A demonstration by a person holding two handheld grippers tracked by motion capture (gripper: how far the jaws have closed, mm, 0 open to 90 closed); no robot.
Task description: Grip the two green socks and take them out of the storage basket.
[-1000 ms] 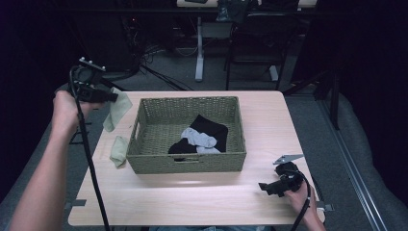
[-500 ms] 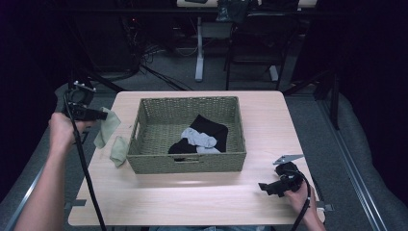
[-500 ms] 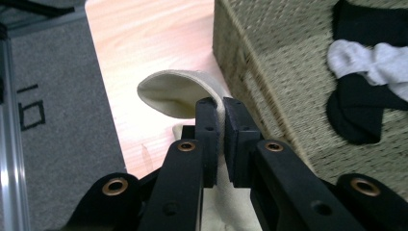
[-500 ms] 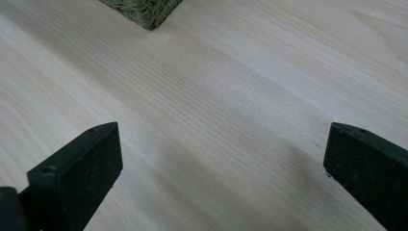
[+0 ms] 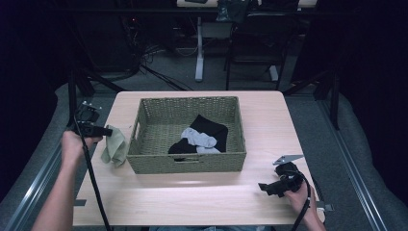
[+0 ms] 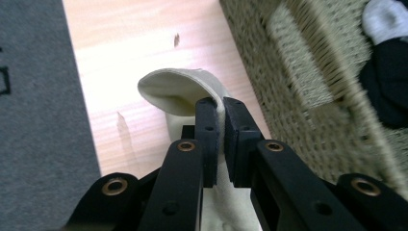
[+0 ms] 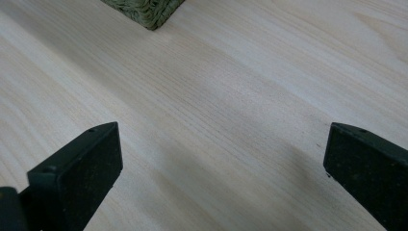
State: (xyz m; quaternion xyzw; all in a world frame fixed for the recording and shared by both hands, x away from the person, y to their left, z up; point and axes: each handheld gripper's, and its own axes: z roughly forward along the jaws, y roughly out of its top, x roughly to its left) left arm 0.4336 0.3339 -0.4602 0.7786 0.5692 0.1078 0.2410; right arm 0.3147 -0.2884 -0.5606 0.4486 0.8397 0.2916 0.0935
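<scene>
Two tongs are in my hands, and I begin with the left gripper (image 5: 107,130): its jaws are pressed together on a pale green sock (image 5: 115,147), pinching the cloth near its upper end. In the left gripper view the sock (image 6: 185,94) curls out beyond the jaw tips and hangs down toward the table (image 6: 144,43). The right gripper (image 5: 266,187) rests low near the front right corner of the table, with its jaws standing wide apart and nothing between them; in the right gripper view I see bare wood (image 7: 226,96) and one corner of the basket (image 7: 149,12).

Compared with one second ago, my left hand has come down and moved a little toward me, so the sock now sits lower, just beside the left wall of the woven basket (image 5: 142,126), outside it, with its lower end on or very near the table. The right gripper has not moved.

Inside the basket lie a black sock (image 5: 211,129) and a grey sock (image 5: 198,138), touching each other. I judge that the green sock belongs with them, so the lowering outside the wall means it is not yet placed; I must lift it over the rim and then release.
</scene>
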